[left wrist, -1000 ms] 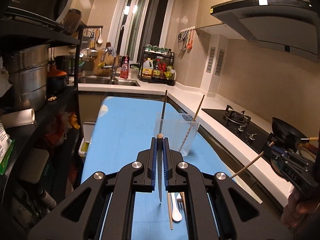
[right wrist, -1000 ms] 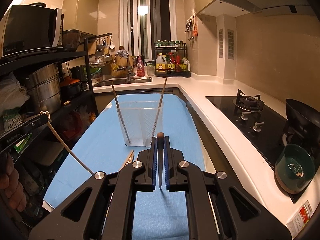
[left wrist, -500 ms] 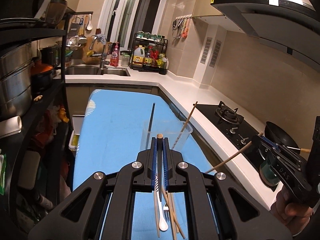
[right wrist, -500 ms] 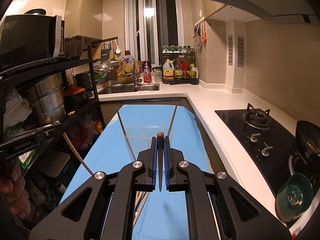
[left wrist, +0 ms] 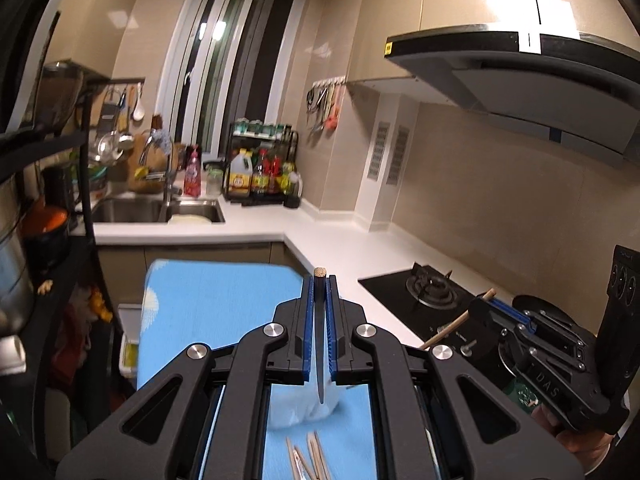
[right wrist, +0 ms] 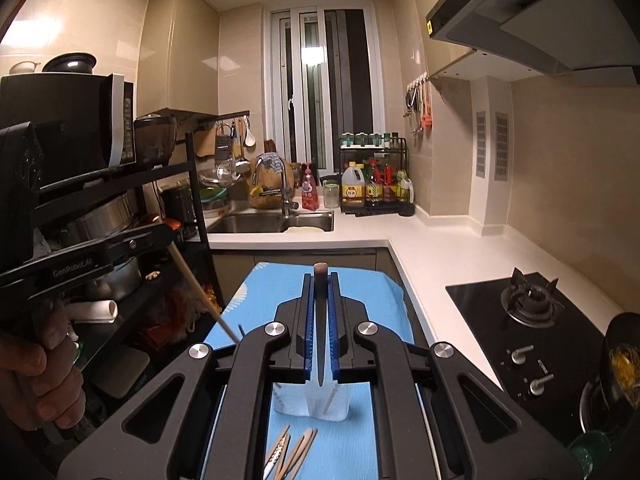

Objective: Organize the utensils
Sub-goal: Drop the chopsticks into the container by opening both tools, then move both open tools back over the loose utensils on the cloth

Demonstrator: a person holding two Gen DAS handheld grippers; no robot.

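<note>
Two chopsticks held, one per gripper. Left gripper (left wrist: 319, 320) clamped on a dark-tipped chopstick (left wrist: 319, 344) running lengthwise between the blue pads (left wrist: 307, 332), tapered end pointing back toward the camera; from the right wrist view, seen at far left (right wrist: 100, 246) with the pale shaft (right wrist: 200, 292) slanting down out of it. Right gripper (right wrist: 321, 320) likewise closed on a second chopstick (right wrist: 321, 332), round butt end poking past the fingertips; from the left wrist view, seen at right (left wrist: 504, 320) with the wooden shaft (left wrist: 456, 326) sticking out toward the left.

Directly below both grippers, a clear plastic cup (right wrist: 310, 402) standing on the blue cloth (right wrist: 360, 292), a chopstick leaning inside it; same cup blurred and pale in the left wrist view (left wrist: 298, 406). Just nearer the camera, loose chopsticks (right wrist: 294, 454) and what looks like a metal utensil lying on the cloth, also visible from the left (left wrist: 308, 458).

Beyond the cloth, white countertop (right wrist: 440, 256), sink (right wrist: 272, 222) with faucet, rack of sauce bottles (right wrist: 374, 190). At right, black gas hob (right wrist: 528, 304). At left, dark shelving with a microwave (right wrist: 72, 120) and steel pots.
</note>
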